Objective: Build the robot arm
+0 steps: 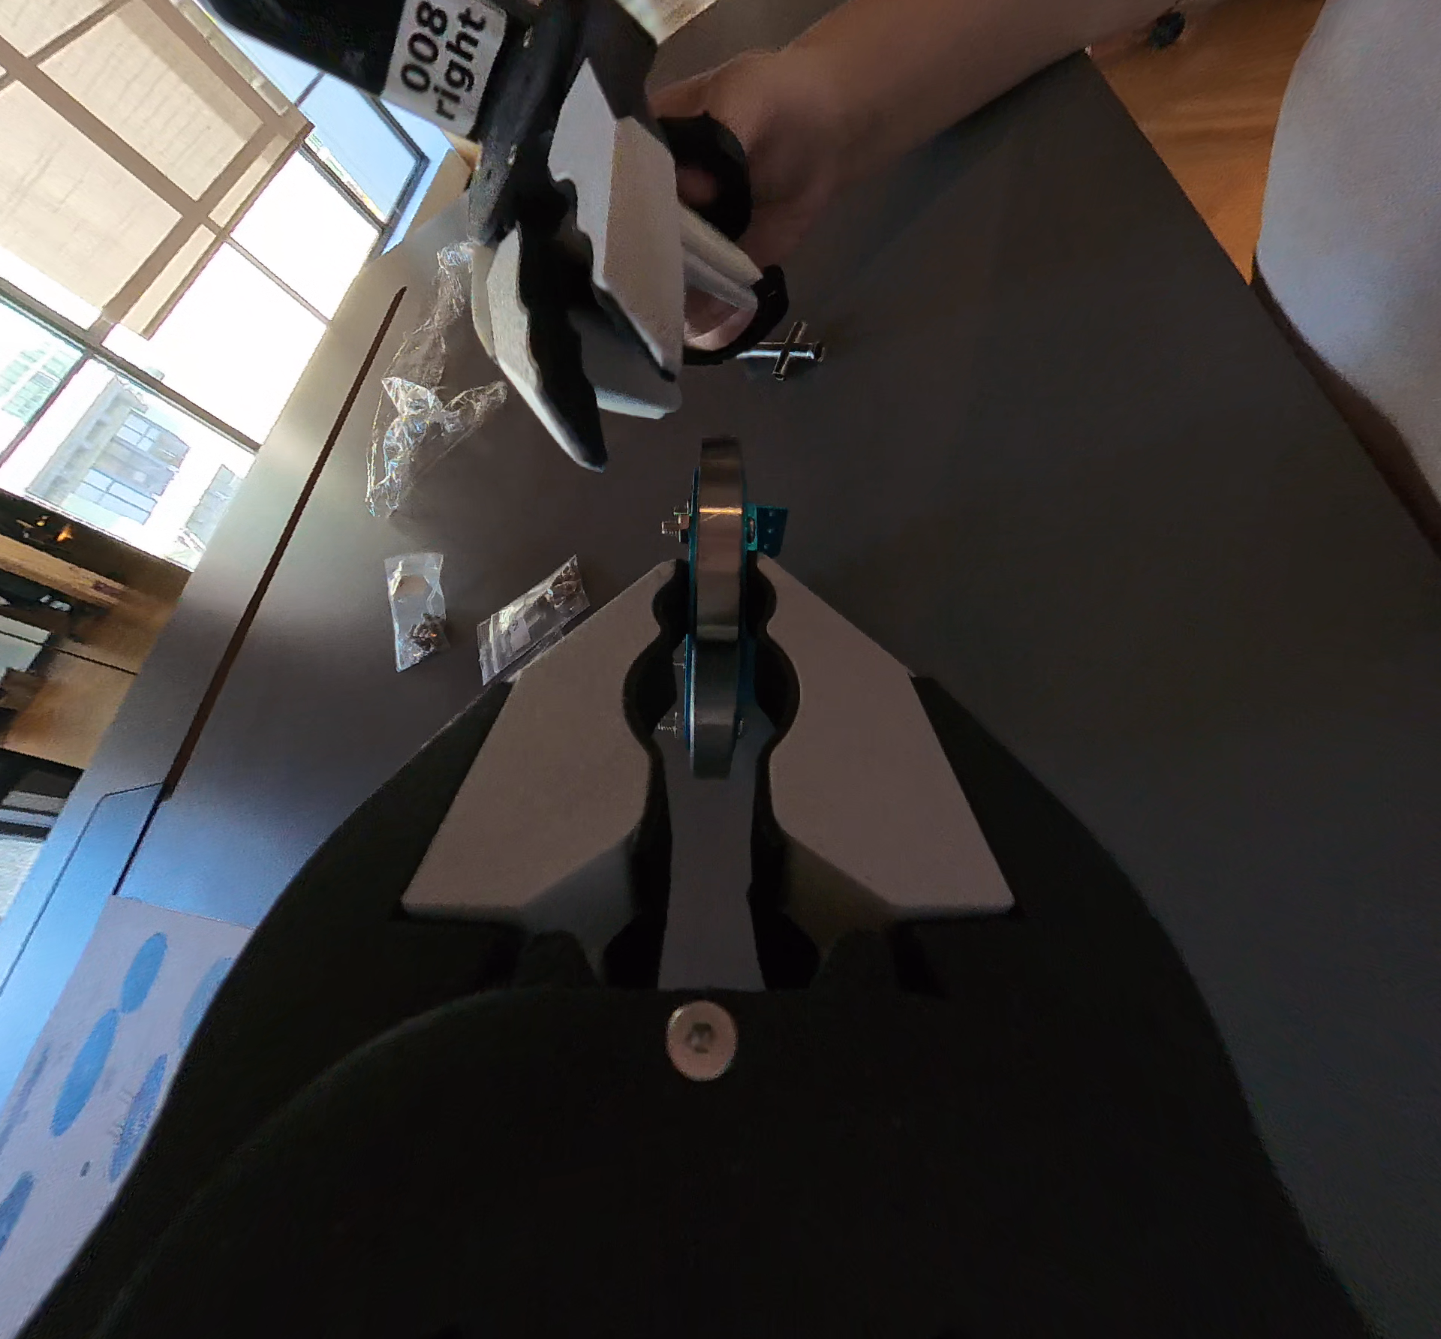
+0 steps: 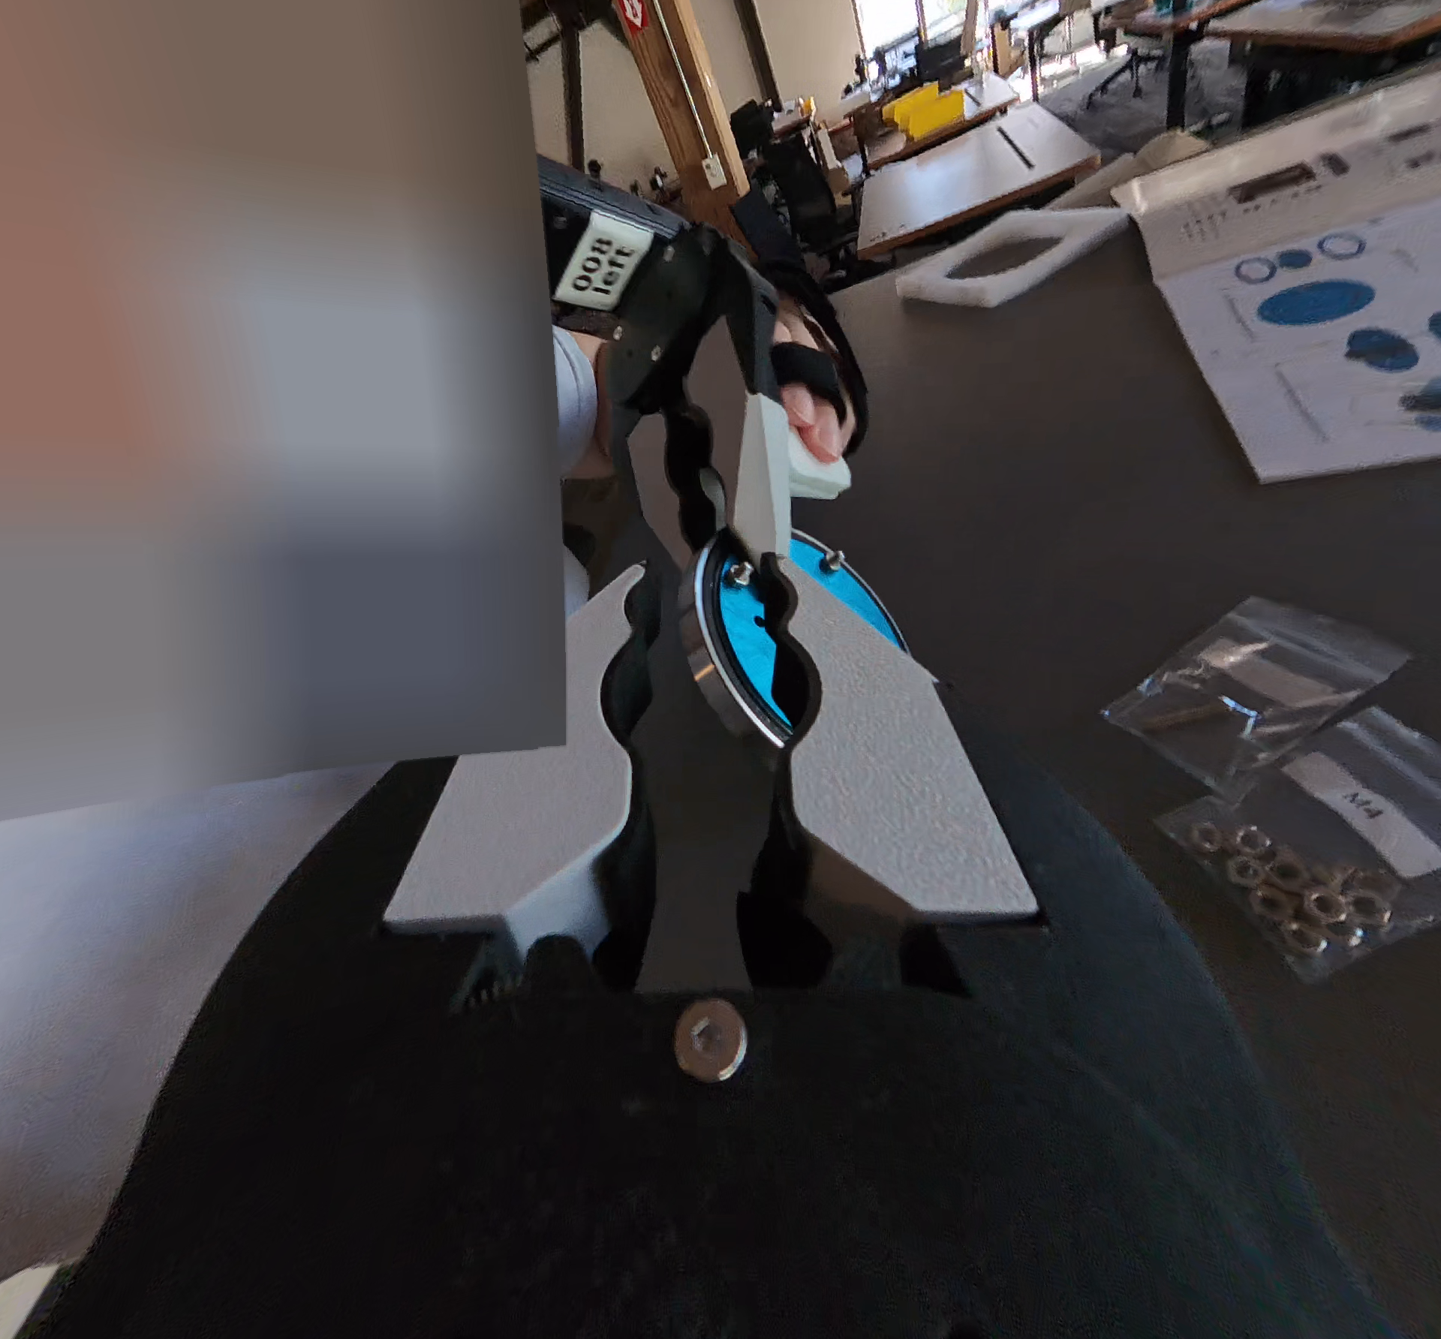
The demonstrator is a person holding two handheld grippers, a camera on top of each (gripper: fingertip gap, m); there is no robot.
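Steel and blue metal meet in the disc — a round blue plate ringed by a thick silver band, with small bolts standing out of its face — and the left hand-held gripper is clenched on it, its grey fingers pressing the two flat sides so the disc stands on edge above the dark grey surface. From the right wrist view the same disc shows its blue face, tilted, with the left hand-held gripper coming down onto its upper rim. The right hand-held gripper has its jaws parted and grasps nothing; its right finger lies across the front of the blue face, though whether it touches cannot be told. In the left wrist view this right hand-held gripper hangs just beyond the disc's top, held by a hand. A small cross-shaped metal piece lies on the surface near it. Toward the surface's window-side edge are crumpled clear wrap and two small clear bags of hardware. On the other side, seen from the right, lie a clear bag of nuts, another clear bag beside it, a printed sheet with blue pictures, and a white foam frame at the far edge.
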